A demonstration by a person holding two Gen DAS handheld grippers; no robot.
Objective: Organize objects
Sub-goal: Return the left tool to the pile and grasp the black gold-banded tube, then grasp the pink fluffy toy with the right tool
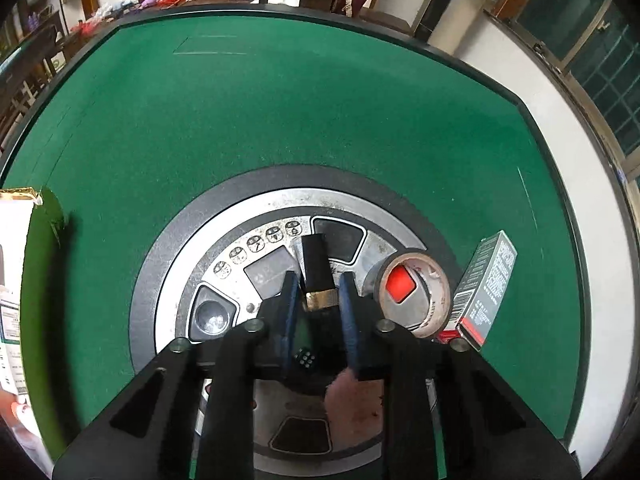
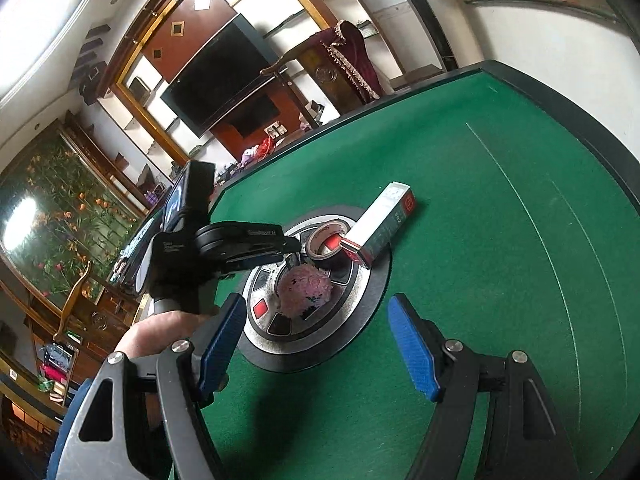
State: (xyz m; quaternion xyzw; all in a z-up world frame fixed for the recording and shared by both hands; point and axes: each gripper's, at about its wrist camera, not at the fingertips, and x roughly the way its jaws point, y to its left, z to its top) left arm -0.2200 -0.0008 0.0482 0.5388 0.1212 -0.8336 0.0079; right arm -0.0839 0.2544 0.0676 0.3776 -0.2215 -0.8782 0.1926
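My left gripper (image 1: 318, 286) is shut on a black stick-shaped object with a gold band (image 1: 316, 268), held over the round metal control panel (image 1: 256, 220) in the middle of the green table. A pink fluffy ball (image 2: 306, 290) lies on the panel; it also shows under the left gripper (image 1: 350, 396). A roll of tape (image 1: 412, 292) sits on the panel's right side, and a grey and red box (image 1: 486, 288) leans against it; both show in the right wrist view, the tape (image 2: 326, 242) and the box (image 2: 380, 224). My right gripper (image 2: 316, 344) is open and empty above the table's near side.
A white and green carton (image 1: 24, 280) stands at the table's left edge. The green felt table (image 1: 280, 120) has a dark raised rim. The left gripper's body (image 2: 224, 244) and the hand holding it hang over the panel's left side in the right wrist view.
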